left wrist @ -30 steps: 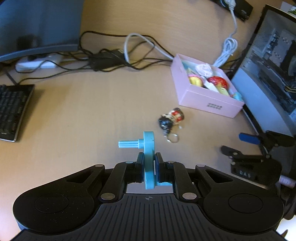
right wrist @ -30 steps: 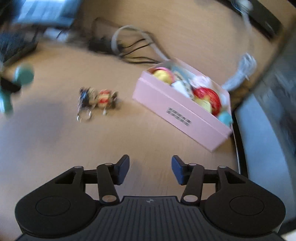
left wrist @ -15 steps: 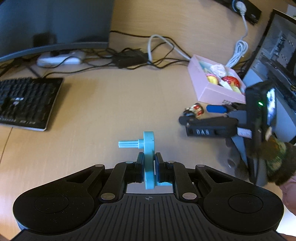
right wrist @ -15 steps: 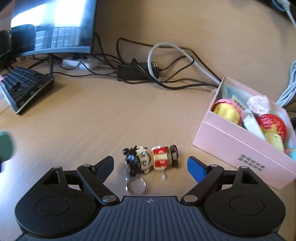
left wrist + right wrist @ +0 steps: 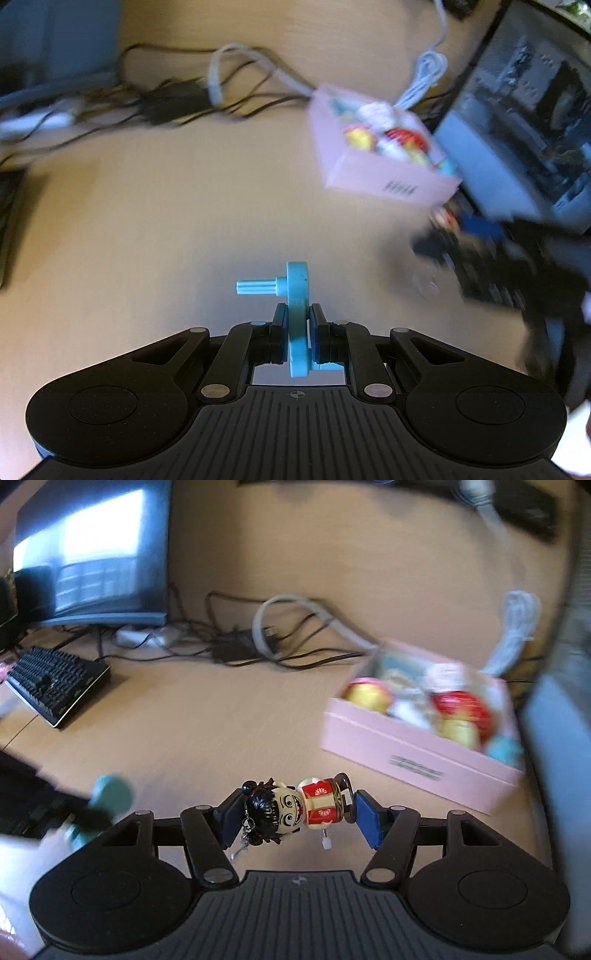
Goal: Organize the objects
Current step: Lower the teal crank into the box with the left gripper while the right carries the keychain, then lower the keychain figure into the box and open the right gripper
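On your table [image 5: 207, 738] sits one pink box [image 5: 417, 760], already holding several small toys, too blurred to count. Two items remain out: your right gripper [image 5: 295, 812] is clamped on one figurine keychain [image 5: 295, 806], your left gripper [image 5: 297, 332] on one blue wheel-and-peg piece [image 5: 295, 295], both near the box.

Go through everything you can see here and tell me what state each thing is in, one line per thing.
left gripper: shut on the blue wheel part
blue wheel part: held on edge, peg pointing left
right gripper: shut on the figurine keychain
figurine keychain: held sideways, head to the left
pink box: open, nearly full of toys, resting on the desk
monitor: switched on, screen lit
keyboard: flat on the desk, untouched
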`<state>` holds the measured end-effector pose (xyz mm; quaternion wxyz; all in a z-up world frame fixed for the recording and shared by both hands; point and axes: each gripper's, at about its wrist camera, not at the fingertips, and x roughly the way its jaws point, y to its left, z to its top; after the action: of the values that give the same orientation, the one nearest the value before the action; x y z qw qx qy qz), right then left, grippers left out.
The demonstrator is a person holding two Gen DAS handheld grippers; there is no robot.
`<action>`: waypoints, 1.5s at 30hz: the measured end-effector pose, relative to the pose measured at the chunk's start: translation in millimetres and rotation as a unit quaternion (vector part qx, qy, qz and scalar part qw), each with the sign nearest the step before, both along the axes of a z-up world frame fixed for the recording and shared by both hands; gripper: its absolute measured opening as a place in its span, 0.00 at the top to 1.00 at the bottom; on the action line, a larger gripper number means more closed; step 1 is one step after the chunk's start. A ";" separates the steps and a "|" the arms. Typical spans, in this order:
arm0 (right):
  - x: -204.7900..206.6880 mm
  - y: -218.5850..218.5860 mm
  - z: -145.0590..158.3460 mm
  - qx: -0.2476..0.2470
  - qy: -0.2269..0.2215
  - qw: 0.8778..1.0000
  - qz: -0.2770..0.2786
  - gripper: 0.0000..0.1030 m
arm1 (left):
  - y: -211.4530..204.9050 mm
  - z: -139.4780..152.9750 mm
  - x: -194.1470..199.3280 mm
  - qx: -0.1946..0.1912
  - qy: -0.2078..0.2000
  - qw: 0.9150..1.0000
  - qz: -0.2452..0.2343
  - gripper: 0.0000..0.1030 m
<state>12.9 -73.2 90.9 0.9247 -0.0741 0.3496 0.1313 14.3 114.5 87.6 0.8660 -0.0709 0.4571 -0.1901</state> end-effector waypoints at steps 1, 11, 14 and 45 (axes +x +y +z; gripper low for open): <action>-6.8 -9.0 5.7 -0.001 -0.004 1.000 -0.011 0.39 | -7.4 7.4 10.0 -0.007 -0.008 1.000 -0.010 0.87; -47.4 -79.9 44.7 0.017 -0.053 0.995 -0.088 0.39 | -122.7 98.7 143.1 -0.036 -0.144 0.987 -0.063 0.86; -45.1 -90.1 39.9 0.017 -0.051 0.993 -0.101 0.39 | -147.5 88.3 184.8 -0.059 -0.118 0.990 -0.052 0.84; 127.3 -93.0 81.4 0.073 -0.128 0.981 -0.125 0.22 | -6.4 -32.5 60.8 -0.072 0.021 0.993 0.087 0.84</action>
<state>140.2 -166.2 172.2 0.9739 0.0212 0.2239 0.0292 75.0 108.1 55.1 0.8621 -0.1764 0.4527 -0.1443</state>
